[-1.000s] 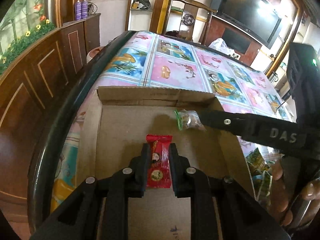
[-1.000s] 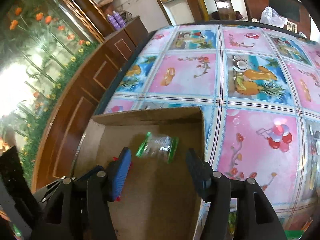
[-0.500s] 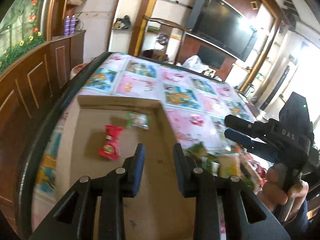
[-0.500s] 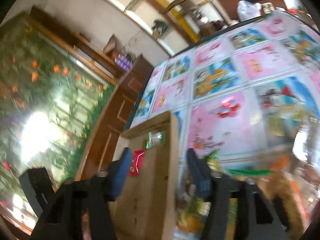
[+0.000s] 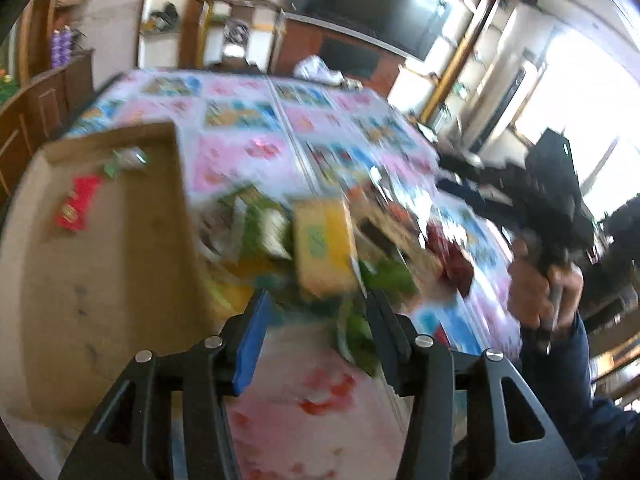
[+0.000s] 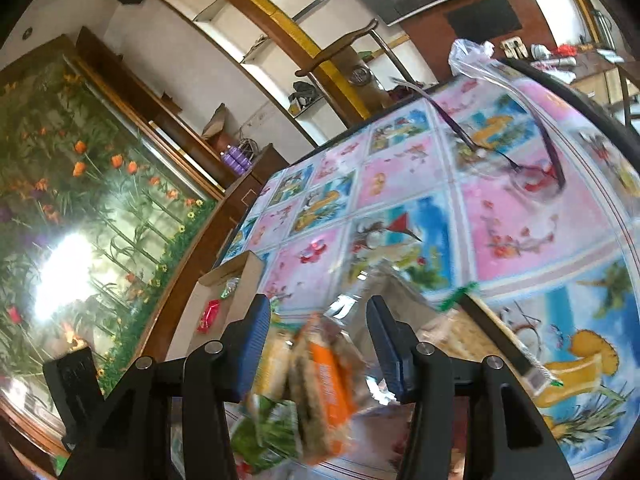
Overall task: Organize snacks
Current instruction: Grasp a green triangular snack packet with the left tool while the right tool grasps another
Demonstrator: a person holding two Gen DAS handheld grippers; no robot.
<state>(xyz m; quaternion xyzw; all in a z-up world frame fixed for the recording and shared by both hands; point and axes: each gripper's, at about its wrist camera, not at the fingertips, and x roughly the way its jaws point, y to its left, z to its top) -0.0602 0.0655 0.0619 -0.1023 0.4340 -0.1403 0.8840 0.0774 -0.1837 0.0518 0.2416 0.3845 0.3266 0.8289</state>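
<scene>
Left gripper: my left gripper (image 5: 316,320) hangs with its jaws apart and nothing between them, above the near edge of the snack pile.
Right gripper: my right gripper (image 6: 318,330) is also spread wide and empty, over the pile; in the left view my right hand (image 5: 544,292) holds it off to the side.
Box: the cardboard box (image 5: 100,272) sits on the worktop (image 6: 520,220), just left of the pile.
Red packet: the red packet (image 5: 76,208) lies flat on the box floor, toward the far end.
Clear packet: the clear packet (image 5: 126,160) with green ends lies beyond the red one, near the far wall of the box.
Pile: the snack pile (image 5: 320,240) is loose on the worktop beside the box, a yellow pack (image 5: 322,248) on top; heavy blur hides most of the rest.
Orange pack: an orange pack (image 6: 328,388) lies just under my right gripper, touching neither finger as far as I can tell.
Glasses: a pair of glasses (image 6: 516,156) rests farther out on the worktop, well apart from the snacks.
</scene>
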